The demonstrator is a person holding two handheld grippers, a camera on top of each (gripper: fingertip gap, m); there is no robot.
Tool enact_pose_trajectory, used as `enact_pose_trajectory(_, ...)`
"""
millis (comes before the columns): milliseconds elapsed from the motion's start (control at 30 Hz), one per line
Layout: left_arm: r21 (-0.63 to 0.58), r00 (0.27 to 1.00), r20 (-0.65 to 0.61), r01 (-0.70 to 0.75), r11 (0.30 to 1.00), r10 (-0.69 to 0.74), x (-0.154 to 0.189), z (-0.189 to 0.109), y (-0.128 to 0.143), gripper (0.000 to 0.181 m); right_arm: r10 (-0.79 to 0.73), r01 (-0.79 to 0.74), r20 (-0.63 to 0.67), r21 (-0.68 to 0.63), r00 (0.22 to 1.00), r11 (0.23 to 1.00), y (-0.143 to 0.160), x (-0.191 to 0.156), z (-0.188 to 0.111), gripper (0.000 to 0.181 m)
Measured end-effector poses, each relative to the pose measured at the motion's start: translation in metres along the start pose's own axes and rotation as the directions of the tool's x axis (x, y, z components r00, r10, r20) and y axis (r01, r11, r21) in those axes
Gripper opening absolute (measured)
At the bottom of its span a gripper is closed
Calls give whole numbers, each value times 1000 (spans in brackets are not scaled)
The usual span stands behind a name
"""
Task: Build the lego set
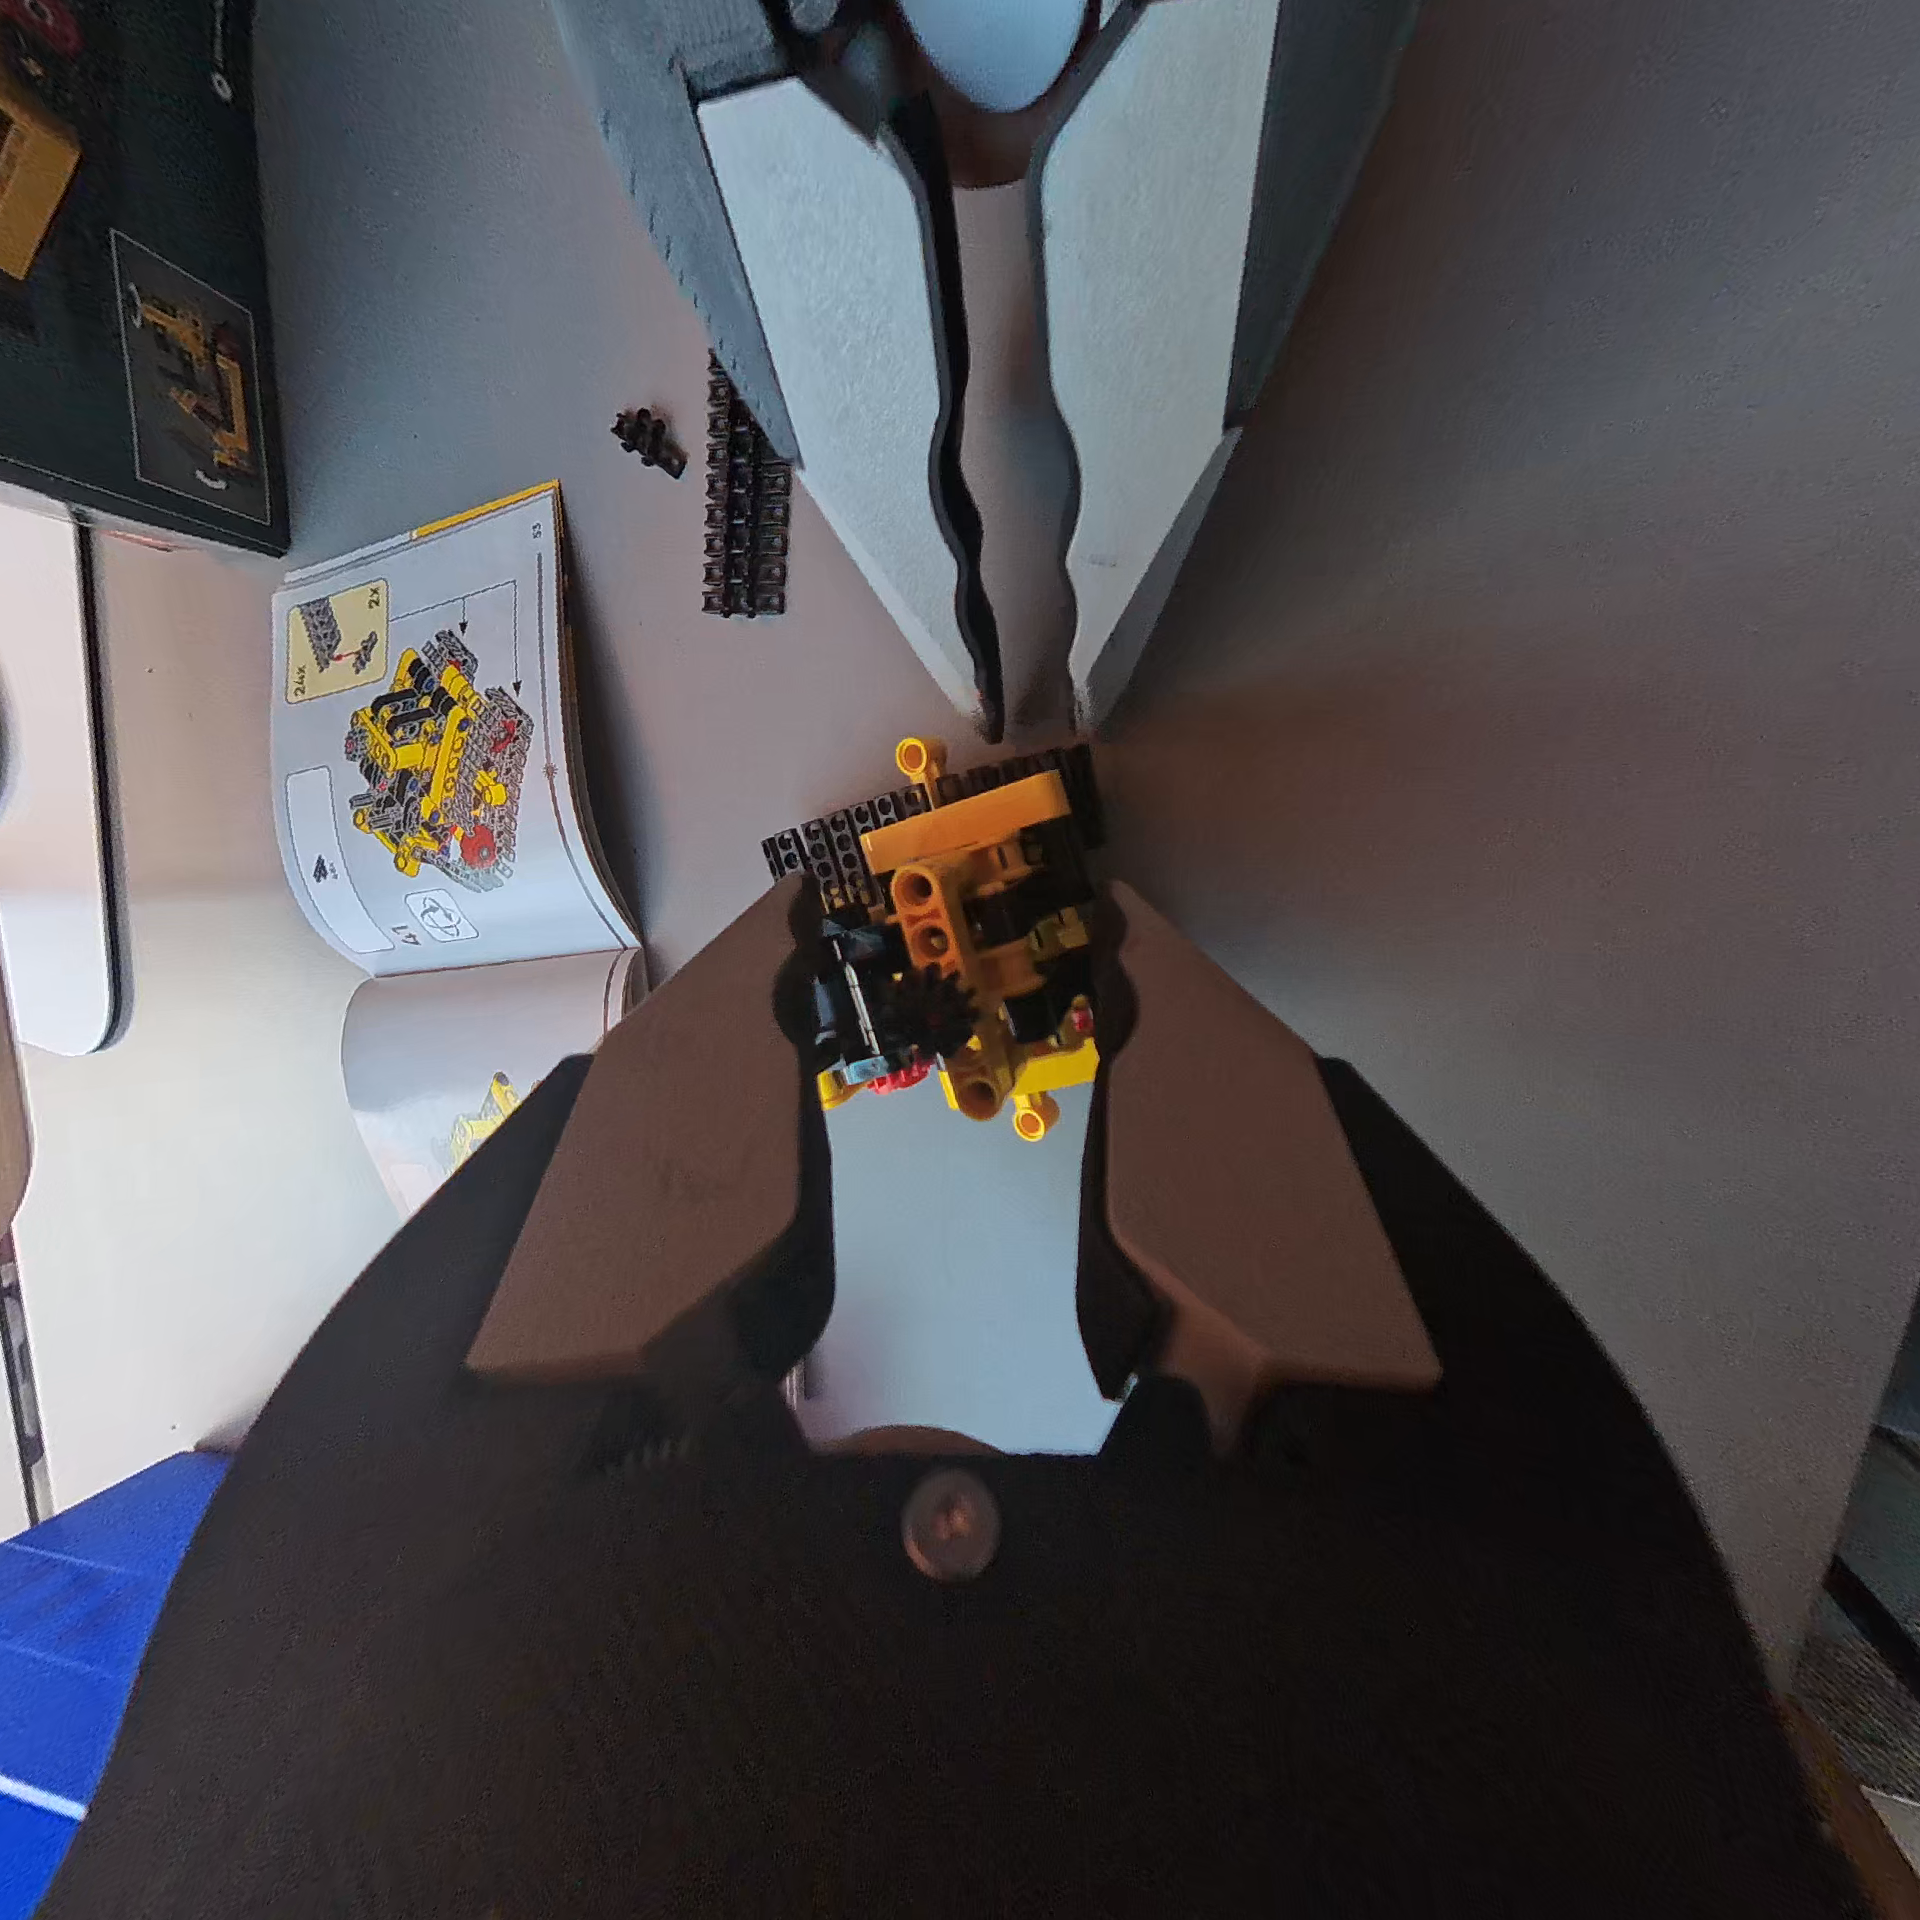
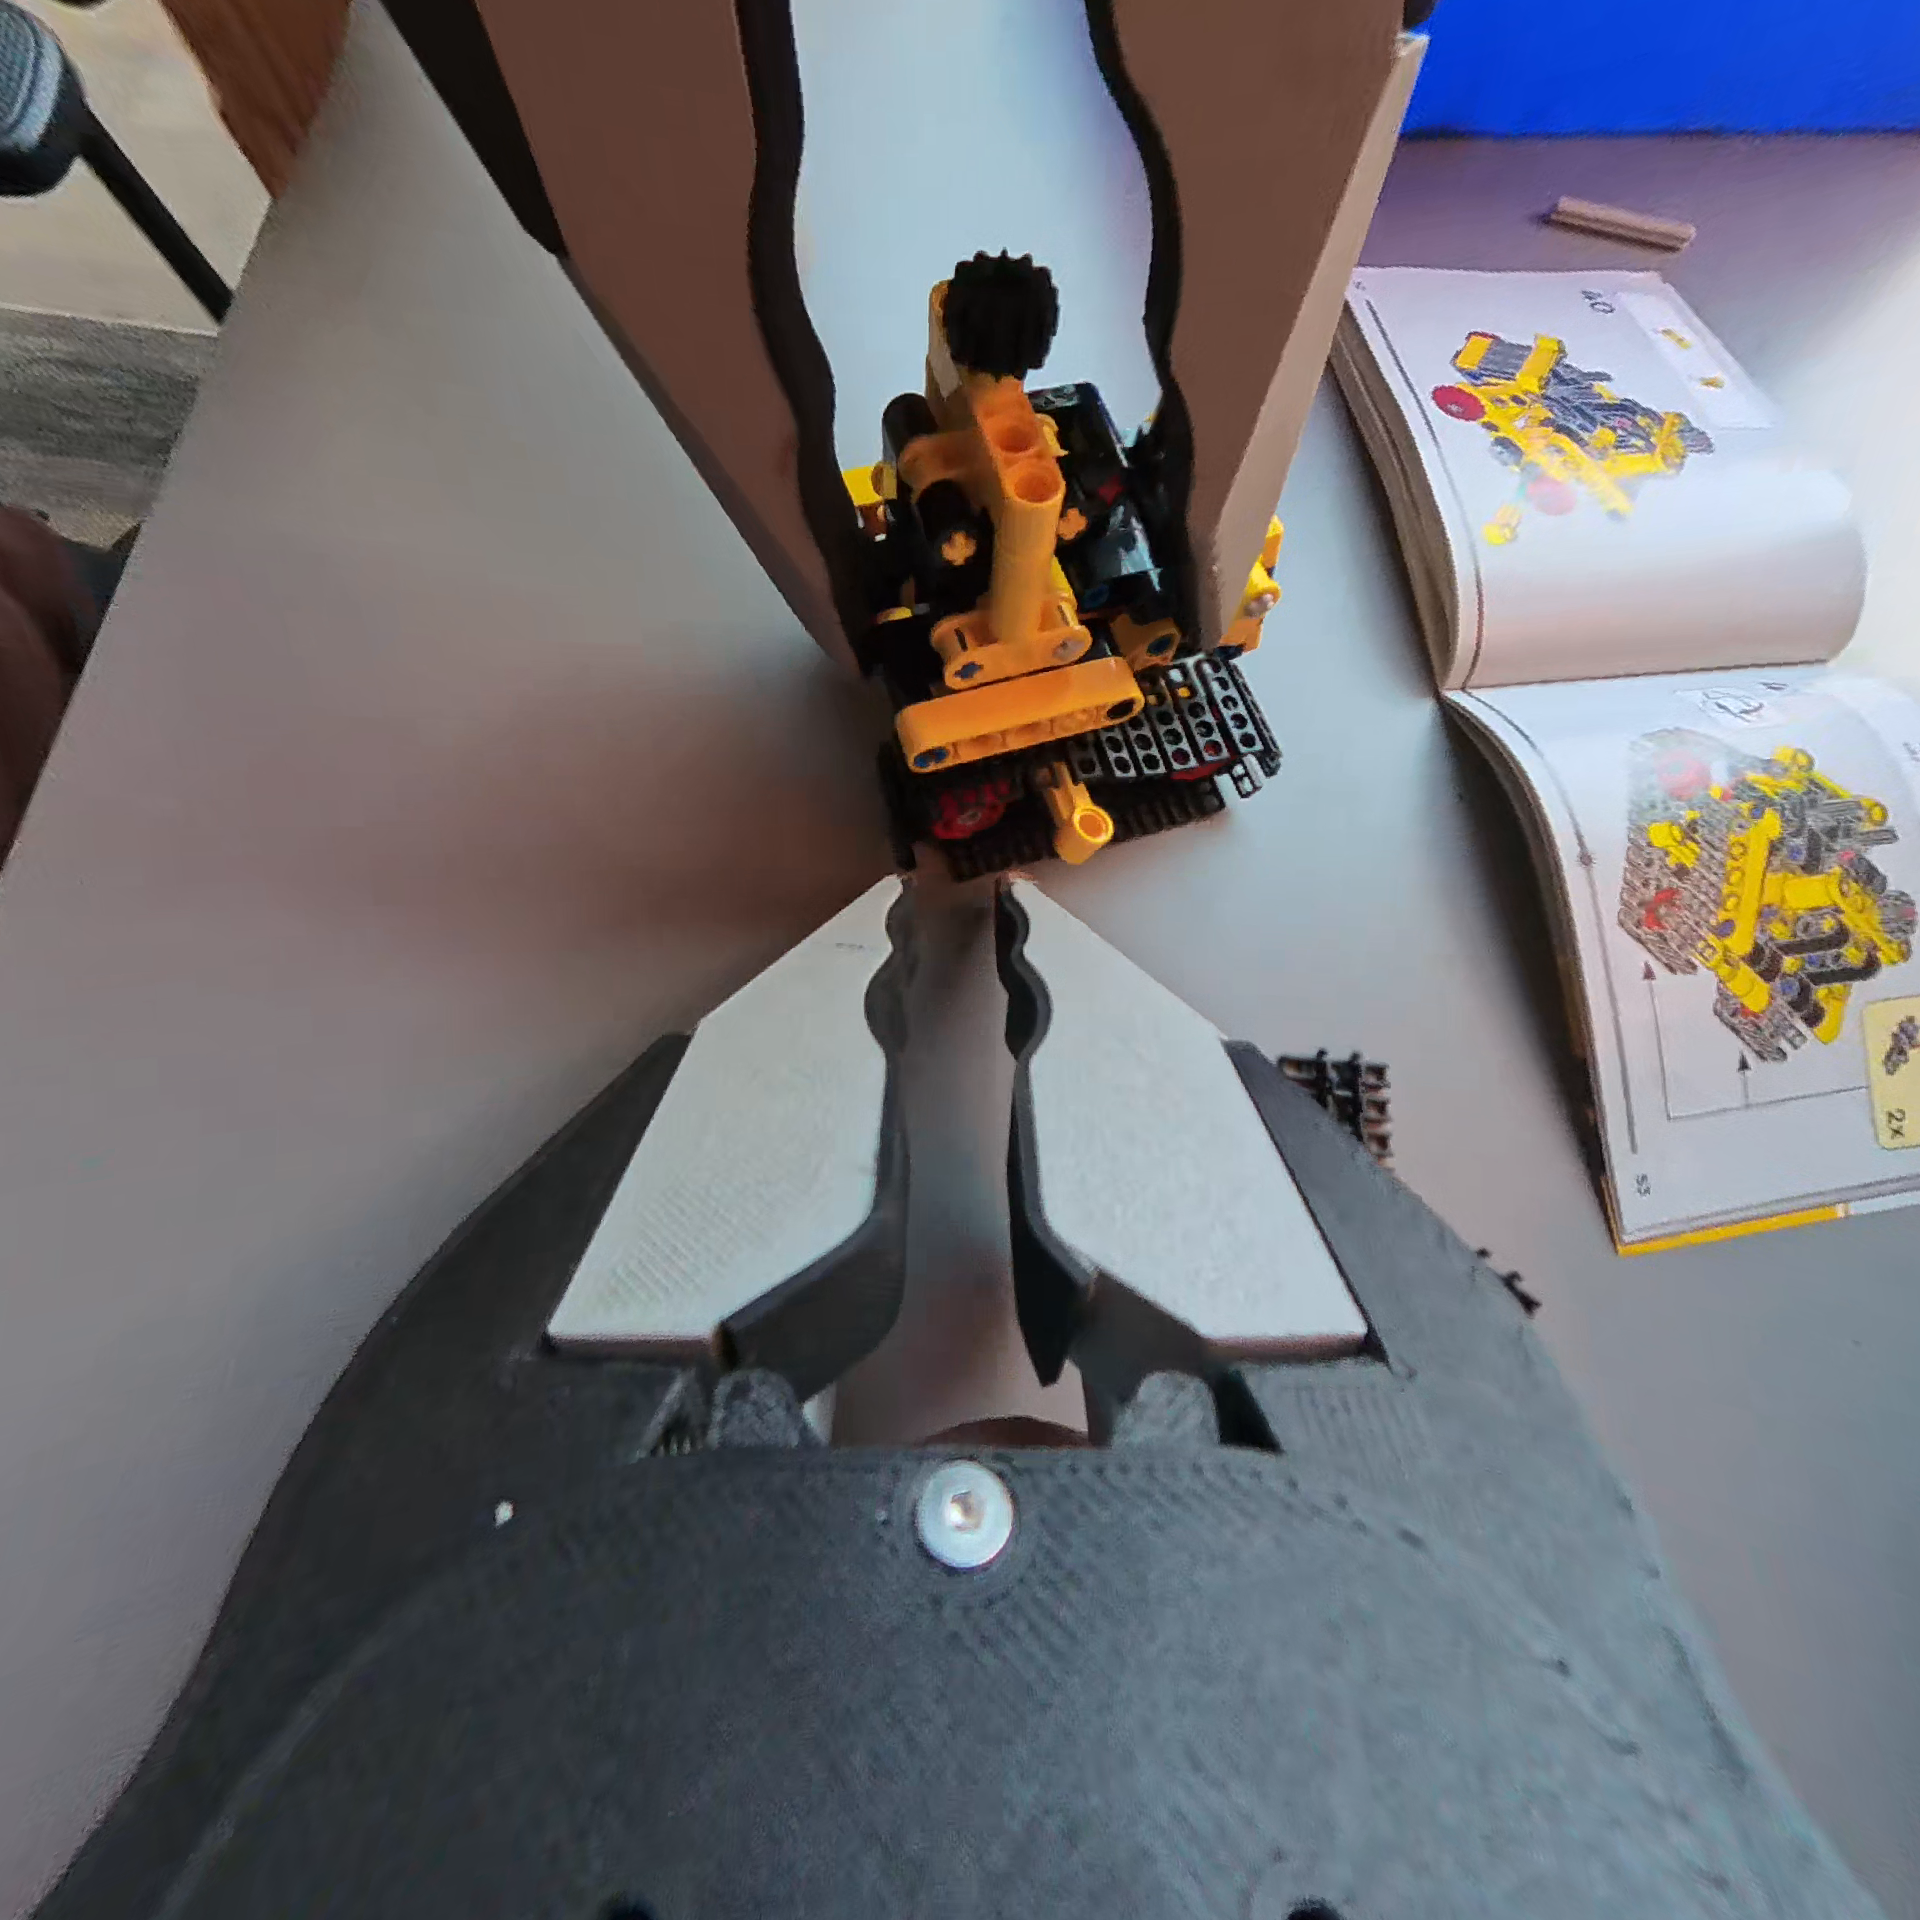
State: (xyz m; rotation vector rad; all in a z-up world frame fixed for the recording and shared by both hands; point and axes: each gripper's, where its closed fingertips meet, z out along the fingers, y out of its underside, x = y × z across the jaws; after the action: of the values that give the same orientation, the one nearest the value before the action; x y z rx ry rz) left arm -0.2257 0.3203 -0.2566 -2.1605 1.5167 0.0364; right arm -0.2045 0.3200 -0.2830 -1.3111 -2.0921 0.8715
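Observation:
A yellow and black lego vehicle model [image 1: 966,914] sits on the grey table [image 1: 1455,727] with a black track [image 1: 831,842] wrapped around its far end. My left gripper [image 1: 961,935], with brown fingers, is shut on the model's sides. In the right wrist view the model [image 2: 1039,582] stands between the left gripper's fingers [image 2: 1029,634], with the track [image 2: 1174,738] facing me. My right gripper [image 2: 954,888], with white fingers, has its jaws a narrow gap apart, tips at the track's edge and nothing visible between them. It also shows in the left wrist view [image 1: 1034,717].
An open instruction booklet [image 1: 436,727] [image 2: 1714,831] lies beside the model. A loose black track strip [image 1: 743,499] [image 2: 1340,1091] and a small black piece [image 1: 649,442] lie near the right gripper. The set's dark box [image 1: 135,260] and a blue bin [image 1: 83,1610] lie farther off. My hands' fingertips stand some 4 cm from each other. My right tips are roughly 11 cm from the small black piece [image 1: 649,442].

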Motion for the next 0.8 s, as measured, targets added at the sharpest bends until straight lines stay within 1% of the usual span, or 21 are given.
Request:
enact_pose_trajectory(100, 12, 1000, -4, 2, 1000, -2, 0, 0, 0, 48, -20, 20, 36, 22, 999, 1000, -5, -1, 1, 12)
enact_pose_trajectory(233, 7, 1000, 8, 2, 1000, -2, -3, 2, 1, 48, 17, -17, 72, -2, 997, 1000, -3, 0, 5, 6)
enact_pose_trajectory(333, 2, 1000, 3, -11, 1000, 11, -3, 3, 1, 47, 7, -7, 69, -2, 998, 1000, -2, 2, 6, 0)
enact_pose_trajectory(667, -1, 1000, 9, -17, 1000, 17, -6, 7, 2, 47, -19, 19, 66, 0, 998, 1000, -2, 0, 6, 0)
enact_pose_trajectory(733, 5, 1000, -2, -23, 1000, 23, -3, 8, 2, 42, -15, 15, 69, 0, 998, 1000, -2, 0, 6, 0)
enact_pose_trajectory(800, 9, 1000, 0, -24, 1000, 24, -3, 8, 1, 42, -9, 9, 71, 1, 997, 1000, -2, 1, 5, 0)
